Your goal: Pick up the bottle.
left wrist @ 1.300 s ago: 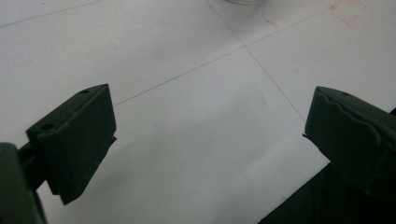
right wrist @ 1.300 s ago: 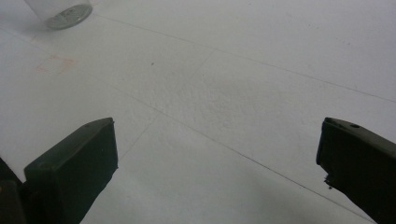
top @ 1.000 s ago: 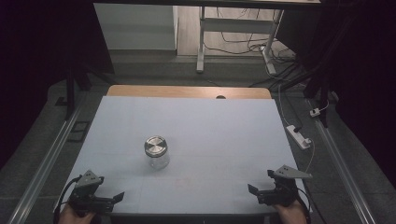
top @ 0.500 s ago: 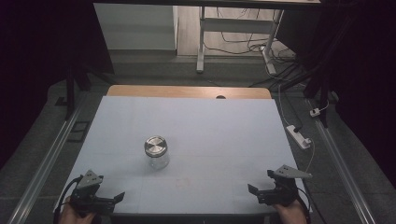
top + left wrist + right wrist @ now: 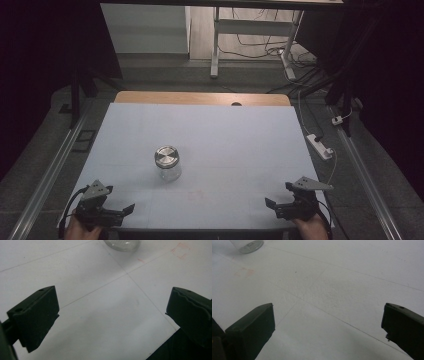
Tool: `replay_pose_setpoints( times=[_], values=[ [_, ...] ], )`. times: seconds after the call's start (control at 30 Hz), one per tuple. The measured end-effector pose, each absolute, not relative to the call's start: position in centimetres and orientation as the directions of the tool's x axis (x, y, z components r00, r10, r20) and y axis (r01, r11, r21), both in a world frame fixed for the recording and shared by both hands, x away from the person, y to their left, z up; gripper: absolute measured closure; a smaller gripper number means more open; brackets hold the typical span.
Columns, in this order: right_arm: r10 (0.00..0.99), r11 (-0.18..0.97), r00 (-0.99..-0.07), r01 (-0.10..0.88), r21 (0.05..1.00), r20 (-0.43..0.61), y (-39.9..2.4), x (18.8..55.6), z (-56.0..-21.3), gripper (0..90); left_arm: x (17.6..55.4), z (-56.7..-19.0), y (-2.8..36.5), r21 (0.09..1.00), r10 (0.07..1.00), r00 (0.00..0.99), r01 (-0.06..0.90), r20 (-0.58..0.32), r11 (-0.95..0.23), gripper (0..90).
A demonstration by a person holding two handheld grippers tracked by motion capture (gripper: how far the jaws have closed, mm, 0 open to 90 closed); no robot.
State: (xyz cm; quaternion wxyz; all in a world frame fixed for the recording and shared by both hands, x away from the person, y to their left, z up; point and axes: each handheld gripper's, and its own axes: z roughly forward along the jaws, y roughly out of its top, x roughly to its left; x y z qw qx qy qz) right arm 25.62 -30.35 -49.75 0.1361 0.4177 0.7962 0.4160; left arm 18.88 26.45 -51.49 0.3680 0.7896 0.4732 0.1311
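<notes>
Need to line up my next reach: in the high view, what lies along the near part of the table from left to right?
Left gripper, fingers apart and empty → glass jar with metal lid, a little farther back → faint red square mark on the sheet → right gripper, fingers apart and empty.

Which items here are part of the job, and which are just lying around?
In the job: jar with metal lid, left claw, right claw, both open and empty.

Lying about: power strip, cables, table legs behind.
</notes>
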Motion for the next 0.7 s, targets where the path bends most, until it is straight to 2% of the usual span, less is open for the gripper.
replay_pose_setpoints(
  times=[0.7],
  values=[
    [0.764, 0.321, -0.632, 0.548, 0.772, 0.131, -30.2, 25.7, -49.8, 0.0, 21.2, -51.4, 25.6, 0.745, 0.768, 0.619, 0.588, -0.164, -0.315, 0.0]
  ],
)
